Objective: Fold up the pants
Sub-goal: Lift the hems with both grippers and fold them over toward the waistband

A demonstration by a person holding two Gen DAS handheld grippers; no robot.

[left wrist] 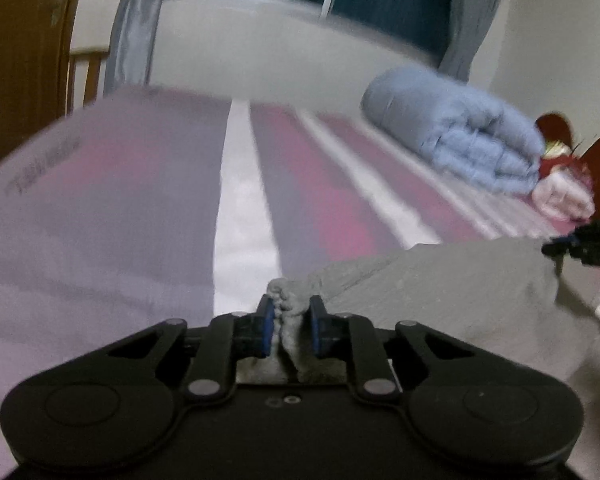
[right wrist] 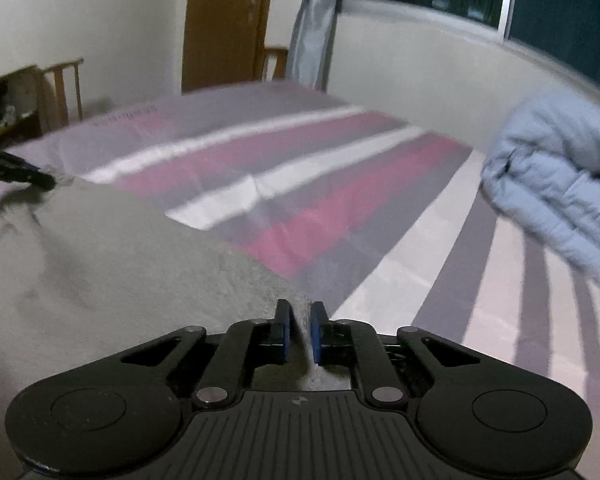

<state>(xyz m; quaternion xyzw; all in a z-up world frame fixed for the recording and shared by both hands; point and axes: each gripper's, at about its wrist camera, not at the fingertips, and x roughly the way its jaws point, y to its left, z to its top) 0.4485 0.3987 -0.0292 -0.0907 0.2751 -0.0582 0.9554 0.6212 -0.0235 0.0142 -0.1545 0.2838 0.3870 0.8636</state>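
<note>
Both claws clamped on one edge of the grey knit pants [right wrist: 112,248].
We find the left gripper [left wrist: 290,322] and right gripper [right wrist: 300,330] pinching opposite corners; fabric spans between them over the striped pink-and-grey bedsheet [right wrist: 300,184].

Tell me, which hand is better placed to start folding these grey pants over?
Probably the left. The left gripper visibly pinches a bunched corner of the pants. The right gripper is closed at the cloth's edge too, but its hold is harder to see.
</note>
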